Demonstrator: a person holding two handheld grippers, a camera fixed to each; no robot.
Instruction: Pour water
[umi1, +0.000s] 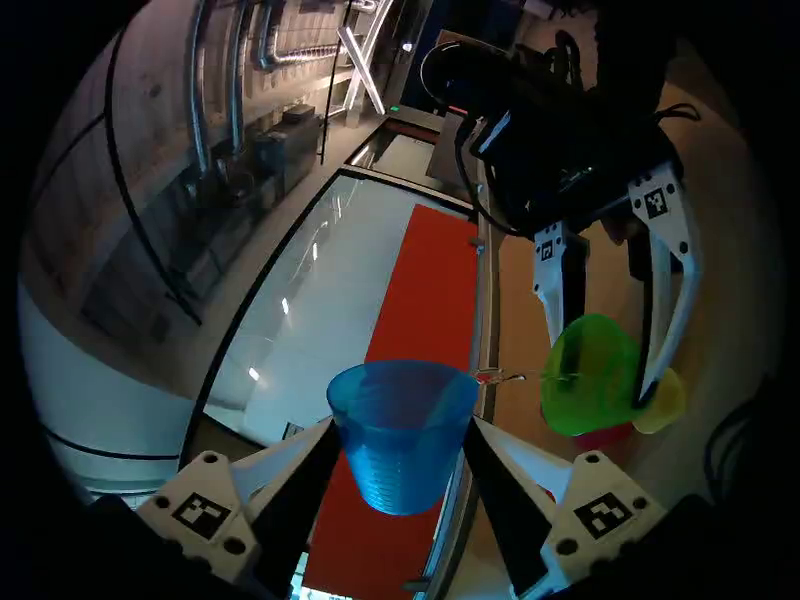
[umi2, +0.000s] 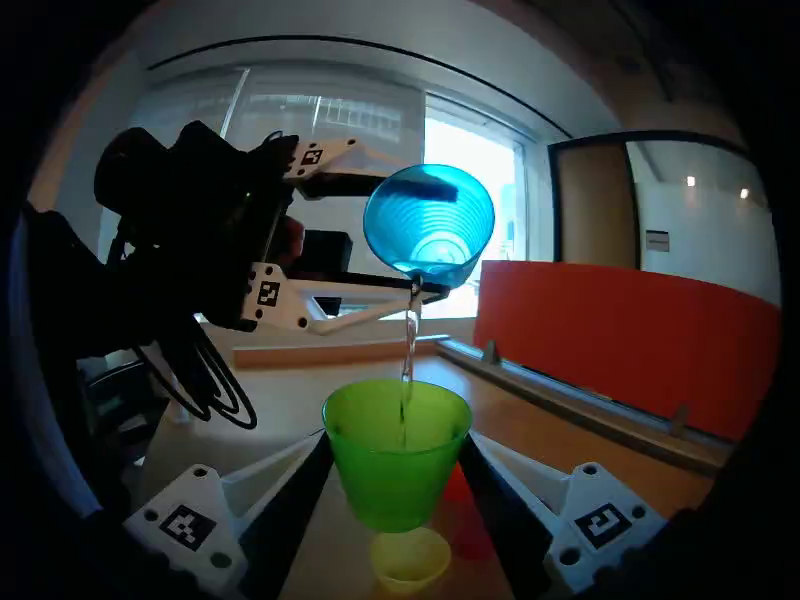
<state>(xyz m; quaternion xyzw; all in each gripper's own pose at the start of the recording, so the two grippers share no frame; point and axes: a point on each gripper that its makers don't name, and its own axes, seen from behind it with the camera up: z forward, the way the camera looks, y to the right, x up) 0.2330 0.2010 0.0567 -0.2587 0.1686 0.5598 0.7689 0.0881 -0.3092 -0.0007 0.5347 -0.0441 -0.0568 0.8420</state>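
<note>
Left gripper view: the scene is tilted. A wooden tabletop (umi1: 725, 300) fills the right side, and a red divider (umi1: 430, 300) stands along one of its edges. Past the divider are a pale glass pane (umi1: 310, 300) and a wall with metal pipes (umi1: 200, 90). The left gripper (umi1: 402, 430) is clenched on a blue cup (umi1: 402, 445), with one finger pressing each side of the cup's wall. Farther off over the tabletop, the right gripper (umi1: 603, 365) grasps a green cup (umi1: 590, 375) between its white fingers. A yellow cup (umi1: 665, 400) shows just beyond the green one. A thin stream of water (umi1: 510, 378) crosses from the blue cup's rim to the green cup.

Right gripper view: the tabletop (umi2: 560, 425) runs back to the red divider (umi2: 640, 340) along its far right edge. A bright window (umi2: 465, 200) and a white ceiling lie behind. The right gripper (umi2: 396, 445) is closed on the green cup (umi2: 397, 470), which stands upright between both fingers, above the tabletop. Under it the yellow cup (umi2: 410, 560) sits on the tabletop beside a red patch (umi2: 458, 500). Above, the left gripper (umi2: 420, 237) holds the blue cup (umi2: 428, 225) tipped over, its mouth facing the camera. The water (umi2: 408, 350) falls from the blue cup's lower rim into the green cup.
</note>
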